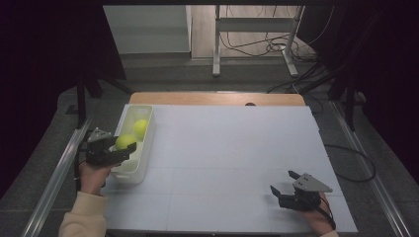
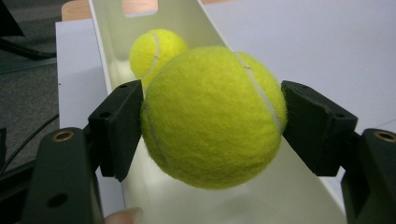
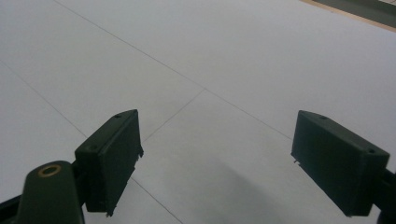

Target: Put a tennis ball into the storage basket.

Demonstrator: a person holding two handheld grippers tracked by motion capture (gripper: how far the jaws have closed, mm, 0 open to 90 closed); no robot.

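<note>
The ball [image 2: 212, 116], light, springy and fuzzy enough not to slip, is pinched across its middle by the left gripper [image 1: 109, 150] over the near end of the bin [image 1: 143, 165] at the table's nine o'clock. A second ball [image 1: 141, 128] lies in the bin toward twelve. The right gripper [image 1: 285, 183] rests at five o'clock, jaws wide and empty.

One ball [image 1: 141, 128] lies in the bin [image 1: 144, 159], at the table's [image 1: 232, 163] left.

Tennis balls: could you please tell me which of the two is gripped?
The nearer ball, clamped in the left gripper above the bin; the other ball lies loose inside the bin, farther back.
</note>
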